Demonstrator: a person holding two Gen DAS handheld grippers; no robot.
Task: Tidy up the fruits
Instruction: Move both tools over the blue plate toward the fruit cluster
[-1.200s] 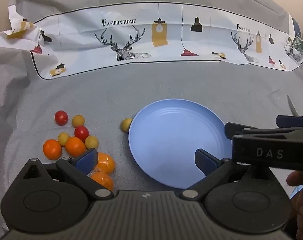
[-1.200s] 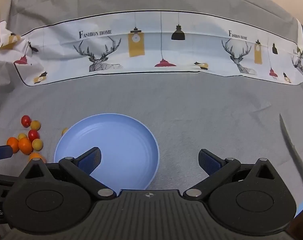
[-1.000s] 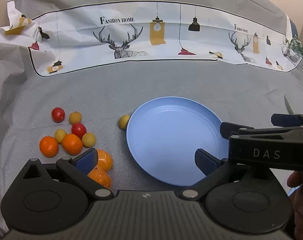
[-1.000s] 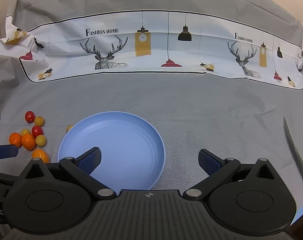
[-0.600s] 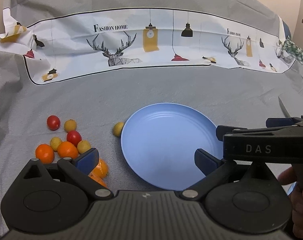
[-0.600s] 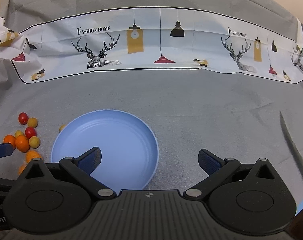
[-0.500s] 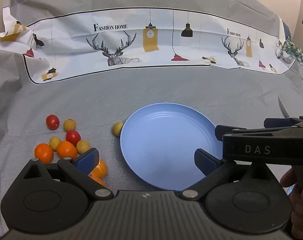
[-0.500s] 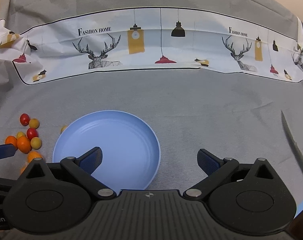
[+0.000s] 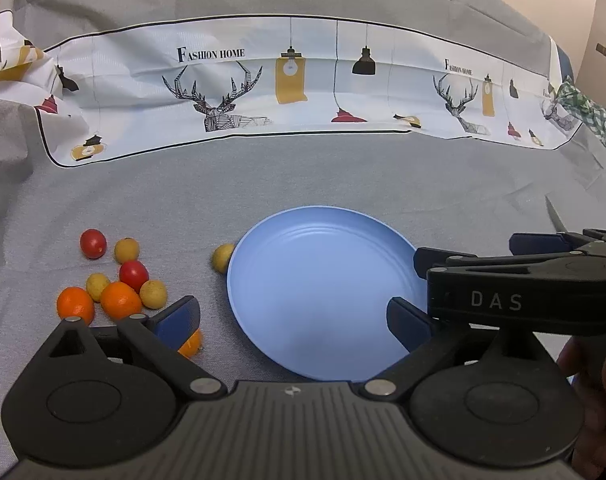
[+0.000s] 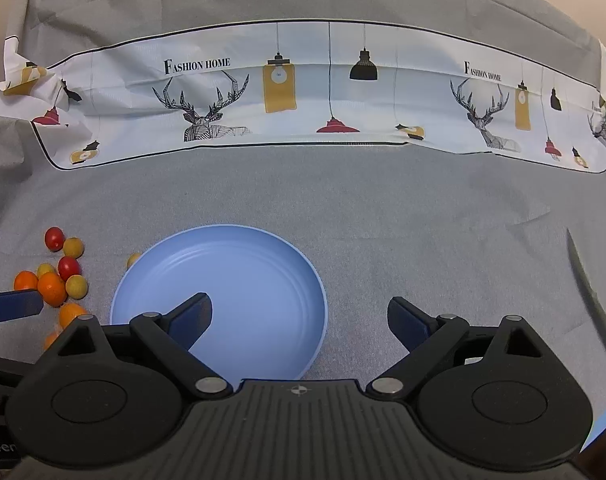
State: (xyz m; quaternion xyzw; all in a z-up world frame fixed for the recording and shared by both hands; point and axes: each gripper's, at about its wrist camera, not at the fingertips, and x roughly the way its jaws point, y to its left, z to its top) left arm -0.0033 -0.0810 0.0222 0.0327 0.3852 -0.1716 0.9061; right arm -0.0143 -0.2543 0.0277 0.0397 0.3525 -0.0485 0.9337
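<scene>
On the grey cloth (image 9: 303, 176) ahead of me sits a round blue plate (image 9: 323, 292), bare inside, with a printed white banner (image 9: 303, 92) of deer and lamps running along the back. My left gripper (image 9: 293, 320) hangs over the plate's near edge with its jaws spread wide and nothing between them; its left finger (image 9: 179, 314) partly covers an orange (image 9: 191, 346). Left of the plate lies the loose fruit: two red tomatoes (image 9: 93, 243), several small yellow fruits (image 9: 153, 294) and two more oranges (image 9: 121, 300), bunched close together. One yellow fruit (image 9: 222, 258) rests apart from the bunch, just against the plate's left rim. My right gripper (image 10: 299, 318) stands to the right of the left one, reaching over the plate's right side; its jaws gape wide with nothing between them, though they have just been closing a little. From the right wrist camera a knife blade (image 10: 591, 292) lies on the cloth well to the right of the plate. Part of a hand (image 9: 599, 400) shows at the lower right edge of the left view.
</scene>
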